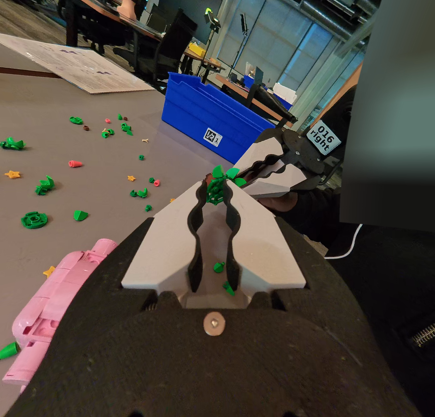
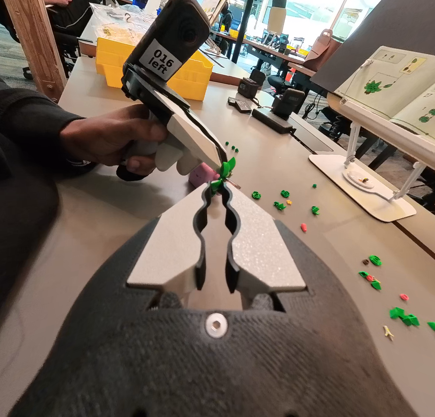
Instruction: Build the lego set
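1. Nearest in the left wrist view, the left gripper (image 1: 215,189) is clenching a green wheel piece (image 1: 214,192) at its fingertips; the jaws are standing only as far apart as the piece is wide.
2. Just beyond, the right gripper (image 1: 243,178) is coming in from the right, its tips touching the same green assembly among the leaves (image 1: 231,173).
3. In the right wrist view, the right gripper (image 2: 217,187) is pinching a green leaf (image 2: 216,184) at the tips, jaws nearly closed; the left gripper (image 2: 223,161) is meeting it from above left, held in a hand (image 2: 110,141).
4. The assembly is hanging in the air above the table (image 1: 106,240), between the two tip pairs.
5. A pink build (image 1: 54,295) is lying close on the left, just beside the left gripper's body, crowding that side.
6. Loose pieces are lying scattered over the table's middle: a green disc (image 1: 34,220), a green wedge (image 1: 80,215), a pink cone (image 1: 75,163), a yellow star (image 1: 12,174); bare table is showing between them.
7. Farther off, a blue bin (image 1: 207,113) is standing at the table's far edge, walling off that side.
8. A printed sheet (image 1: 77,66) is lying at the far left edge.
9. In the right wrist view, a manual stand (image 2: 367,193) is bounding the right side and a yellow bin (image 2: 146,64) is sitting at the far end.
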`<state>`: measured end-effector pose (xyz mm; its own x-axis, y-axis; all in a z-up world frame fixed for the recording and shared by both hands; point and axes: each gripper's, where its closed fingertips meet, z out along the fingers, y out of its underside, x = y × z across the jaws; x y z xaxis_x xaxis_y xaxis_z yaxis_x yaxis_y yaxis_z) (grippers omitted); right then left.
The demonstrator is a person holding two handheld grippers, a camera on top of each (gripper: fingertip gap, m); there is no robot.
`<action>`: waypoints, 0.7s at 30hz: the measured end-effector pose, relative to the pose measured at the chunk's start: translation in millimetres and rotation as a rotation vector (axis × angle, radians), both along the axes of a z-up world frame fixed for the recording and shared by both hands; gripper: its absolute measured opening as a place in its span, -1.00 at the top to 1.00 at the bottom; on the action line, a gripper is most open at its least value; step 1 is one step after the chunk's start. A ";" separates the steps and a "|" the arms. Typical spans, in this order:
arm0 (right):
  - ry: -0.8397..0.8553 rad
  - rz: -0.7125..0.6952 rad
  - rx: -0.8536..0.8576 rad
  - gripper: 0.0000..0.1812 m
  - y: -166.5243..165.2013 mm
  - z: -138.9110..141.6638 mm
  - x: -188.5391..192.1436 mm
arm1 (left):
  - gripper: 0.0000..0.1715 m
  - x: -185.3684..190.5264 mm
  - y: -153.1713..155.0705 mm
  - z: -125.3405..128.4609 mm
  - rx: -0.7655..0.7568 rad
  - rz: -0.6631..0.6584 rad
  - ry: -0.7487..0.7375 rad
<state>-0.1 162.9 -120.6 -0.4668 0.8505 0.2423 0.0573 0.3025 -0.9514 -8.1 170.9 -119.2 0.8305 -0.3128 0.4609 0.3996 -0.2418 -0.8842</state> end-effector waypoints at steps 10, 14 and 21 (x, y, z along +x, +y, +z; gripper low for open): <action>-0.023 0.039 -0.041 0.93 -2.6 -0.4 2.5 | 0.92 3.0 -1.7 -0.4 -0.005 -0.015 0.020; -0.026 0.043 -0.042 0.93 -3.0 -0.5 2.9 | 0.93 3.4 -1.8 -0.6 -0.007 -0.014 0.029; -0.033 0.047 -0.047 0.93 -3.0 -1.5 3.2 | 0.94 3.7 -1.7 -1.4 -0.015 -0.009 0.042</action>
<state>3.1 159.9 -122.1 -0.5138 0.8375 0.1862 0.0754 0.2603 -0.9626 -4.4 169.2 -120.5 0.8466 -0.3134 0.4302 0.3600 -0.2582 -0.8965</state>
